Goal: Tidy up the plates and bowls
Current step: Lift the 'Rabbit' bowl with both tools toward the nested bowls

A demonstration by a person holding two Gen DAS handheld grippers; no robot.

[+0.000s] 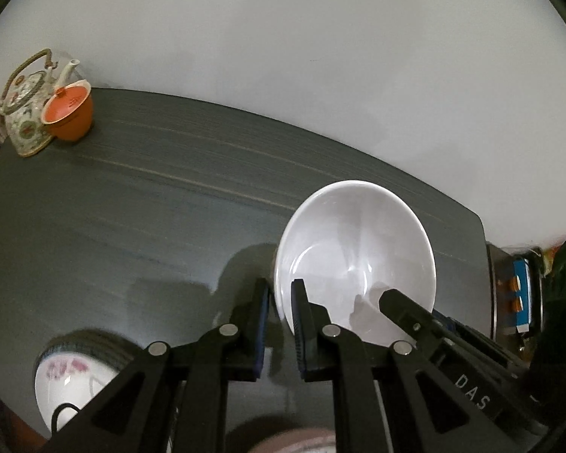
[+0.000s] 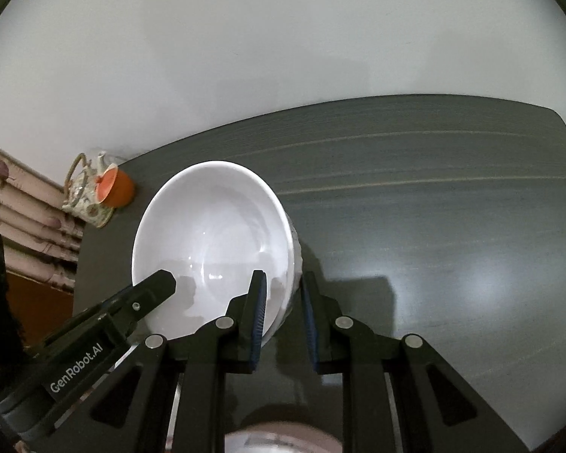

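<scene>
Straddling opposite rims of the glossy white bowl at centre frame, left hand-held gripper and right hand-held gripper look clenched on it: slippery, breakable, rim-held over the bench.

So the main thing is a plain glossy white bowl, deep and round, empty inside, sitting upright on the dark grey table. In the right wrist view it looks like it's nested in another white piece, there's a second rim peeking out under its right edge. There's also a white bowl with pink flower print down at the near left, plus a blurry pinkish dish at the very bottom, too blurred to tell more
</scene>
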